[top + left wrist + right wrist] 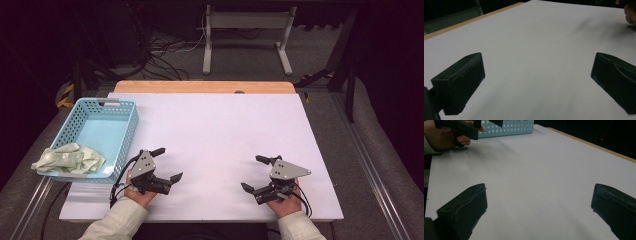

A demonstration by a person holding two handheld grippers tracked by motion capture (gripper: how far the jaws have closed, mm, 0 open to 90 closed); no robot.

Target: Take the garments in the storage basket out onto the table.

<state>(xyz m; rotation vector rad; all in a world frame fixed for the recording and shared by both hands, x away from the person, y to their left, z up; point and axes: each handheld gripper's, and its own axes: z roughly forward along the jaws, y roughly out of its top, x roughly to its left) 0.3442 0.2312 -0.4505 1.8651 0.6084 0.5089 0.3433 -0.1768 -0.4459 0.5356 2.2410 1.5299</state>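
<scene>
A light blue perforated basket (131, 127) stands at the left of the white table (225, 125). A pale green cloth (70, 159) hangs over the basket's near left corner. My left gripper (168, 163) rests low over the table just right of the basket, its jaws open and pointing right. In the left gripper view the left gripper (538, 62) has only bare table between its jaws. My right gripper (252, 173) sits near the front right, jaws open and pointing left. The right gripper (539, 191) likewise holds nothing.
The wooden table edge (205, 86) runs along the far side. A white metal stand (247, 35) and cables lie on the floor beyond. The right gripper view has the basket (509, 127) and the other hand (439, 138) at its top left.
</scene>
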